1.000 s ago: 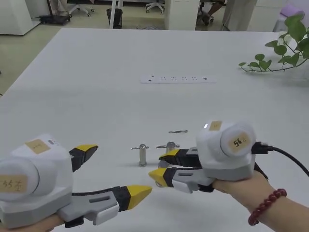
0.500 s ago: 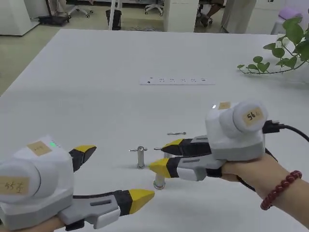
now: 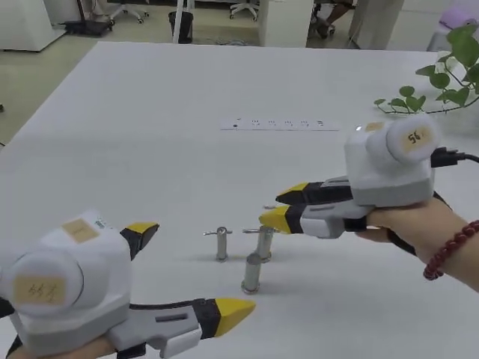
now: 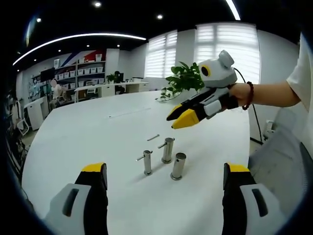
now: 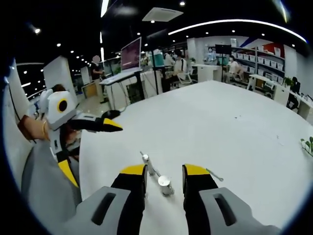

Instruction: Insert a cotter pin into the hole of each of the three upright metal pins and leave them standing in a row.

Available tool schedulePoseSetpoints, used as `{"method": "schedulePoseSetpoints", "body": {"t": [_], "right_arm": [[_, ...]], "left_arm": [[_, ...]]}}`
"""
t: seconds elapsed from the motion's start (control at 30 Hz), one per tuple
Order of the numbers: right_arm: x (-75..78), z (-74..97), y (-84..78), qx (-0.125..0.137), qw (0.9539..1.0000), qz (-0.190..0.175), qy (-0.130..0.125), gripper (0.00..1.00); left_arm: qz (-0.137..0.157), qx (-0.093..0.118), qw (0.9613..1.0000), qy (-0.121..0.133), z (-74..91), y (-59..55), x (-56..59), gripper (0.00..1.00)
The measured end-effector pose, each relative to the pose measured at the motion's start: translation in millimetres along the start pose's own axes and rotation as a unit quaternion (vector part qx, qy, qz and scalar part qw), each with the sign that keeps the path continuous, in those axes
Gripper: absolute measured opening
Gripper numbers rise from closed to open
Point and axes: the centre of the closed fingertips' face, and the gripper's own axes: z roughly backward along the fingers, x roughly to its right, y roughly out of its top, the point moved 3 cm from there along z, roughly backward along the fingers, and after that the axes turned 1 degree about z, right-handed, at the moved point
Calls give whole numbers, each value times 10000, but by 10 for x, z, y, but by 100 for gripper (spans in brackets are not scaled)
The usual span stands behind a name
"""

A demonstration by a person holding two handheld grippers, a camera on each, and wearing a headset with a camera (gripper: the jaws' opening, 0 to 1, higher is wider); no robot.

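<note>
Three short upright metal pins stand close together on the white table (image 3: pixel 150 134). The left pin (image 3: pixel 221 244) (image 4: pixel 147 163) and the back pin (image 3: pixel 264 243) (image 4: pixel 168 150) each carry a cotter pin through the top. I see no cotter pin in the front pin (image 3: pixel 251 274) (image 4: pixel 178 166) (image 5: pixel 165 185). A loose cotter pin (image 4: pixel 153 137) lies on the table behind them. My right gripper (image 3: pixel 278 208) (image 4: pixel 183 116) hovers above and right of the pins, jaws slightly apart and empty. My left gripper (image 3: pixel 191 273) is wide open, low, to the pins' near left.
A white power strip (image 3: pixel 281 124) lies further back on the table. A leafy plant (image 3: pixel 441 75) hangs over the far right edge. Bare table surface surrounds the pins on all sides. Office desks and people are in the background.
My right gripper was down at the front pin; it has let go, risen and drawn back to the right. That pin stands free in front of the other two. The left gripper stayed put.
</note>
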Motion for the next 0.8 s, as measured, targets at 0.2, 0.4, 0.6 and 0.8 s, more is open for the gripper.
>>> {"method": "schedulePoseSetpoints", "body": {"t": [0.2,0.4,0.6,0.8], "right_arm": [[228,-10,-57,-152,9996,112,-200,28],[471,-62,-224,-429,9982,164,-395,26],[667,-138,-417,-771,9954,270,-495,25],[841,-231,-524,-945,9932,465,-500,21]], "left_arm": [[3,-8,10000,39,-21,-4,-24,97],[-67,29,10000,18,-39,4,0,94],[-83,-1,10000,7,-56,-18,12,92],[-58,-39,10000,-7,-63,-44,21,90]]}}
